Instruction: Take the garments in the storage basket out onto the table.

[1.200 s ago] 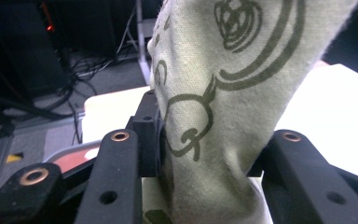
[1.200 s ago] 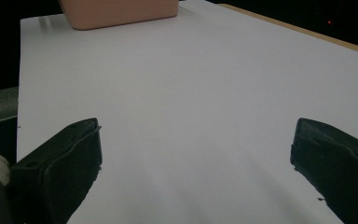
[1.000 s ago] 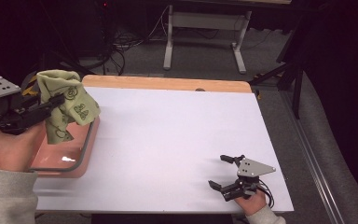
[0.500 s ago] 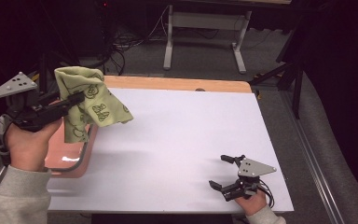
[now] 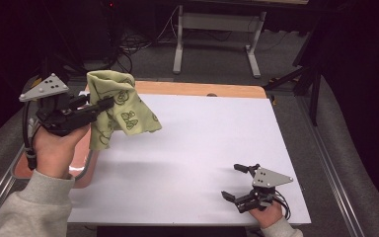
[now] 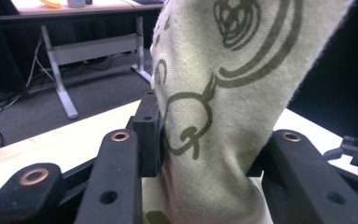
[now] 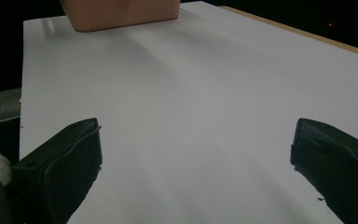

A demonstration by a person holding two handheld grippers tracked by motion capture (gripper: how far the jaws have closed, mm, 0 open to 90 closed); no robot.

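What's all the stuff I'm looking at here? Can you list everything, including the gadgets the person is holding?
Cloth: one, pale green with darker green printed figures, held up in the air above the table's left side, clamped in the left hand-held gripper.
Tray: one, pinkish with a metal handle, at the table's left edge, partly hidden by the hand.
Table: one, white top with a wooden strip along the far edge.
Desk frame: one, pale metal legs, on the floor beyond the table, cables beside it.
Left hand-held gripper: one, black with a grey plate, shut on the cloth.
Right hand-held gripper: one, black with a grey plate, low at the table's near right, jaws wide apart and empty.
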